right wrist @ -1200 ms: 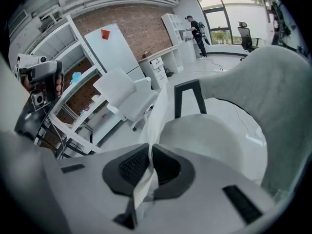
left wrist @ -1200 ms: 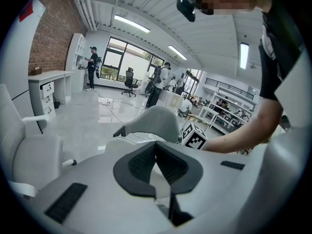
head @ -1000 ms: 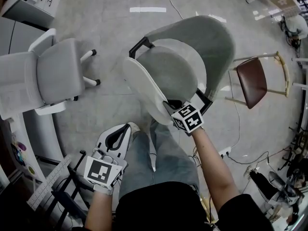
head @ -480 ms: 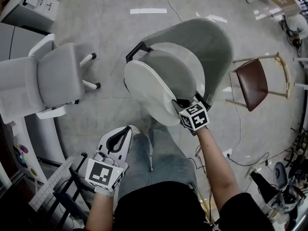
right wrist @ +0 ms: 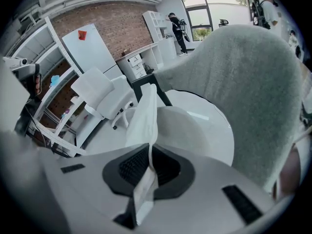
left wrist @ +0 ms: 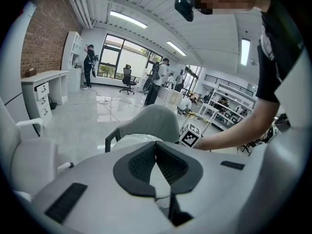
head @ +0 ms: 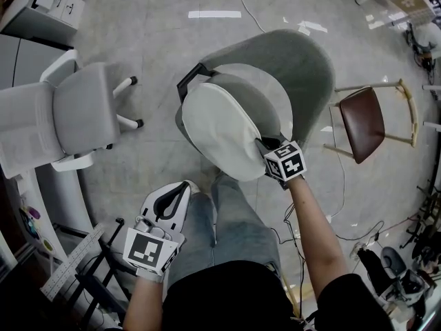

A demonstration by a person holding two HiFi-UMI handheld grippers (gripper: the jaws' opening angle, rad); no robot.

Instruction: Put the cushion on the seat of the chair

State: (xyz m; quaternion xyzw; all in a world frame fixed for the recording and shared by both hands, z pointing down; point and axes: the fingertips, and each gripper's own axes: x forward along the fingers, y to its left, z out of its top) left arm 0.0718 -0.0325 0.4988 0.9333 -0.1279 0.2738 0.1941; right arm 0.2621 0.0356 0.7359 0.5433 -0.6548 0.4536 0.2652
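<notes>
Right hand-held gripper pinches the cushion by its thin near edge. The cushion hangs tilted over the chair seat, not flat yet. Left hand-held gripper is closed and empty, low by the person's leg. Risk: the edge-only pinch slips, or the cushion catches the black armrest and lands crooked.

The round cushion, off-white on its upturned face, hangs tilted just above the white seat of the grey shell chair. Its near right edge is pinched in the right claw. The chair's curved back rises at the far right.
</notes>
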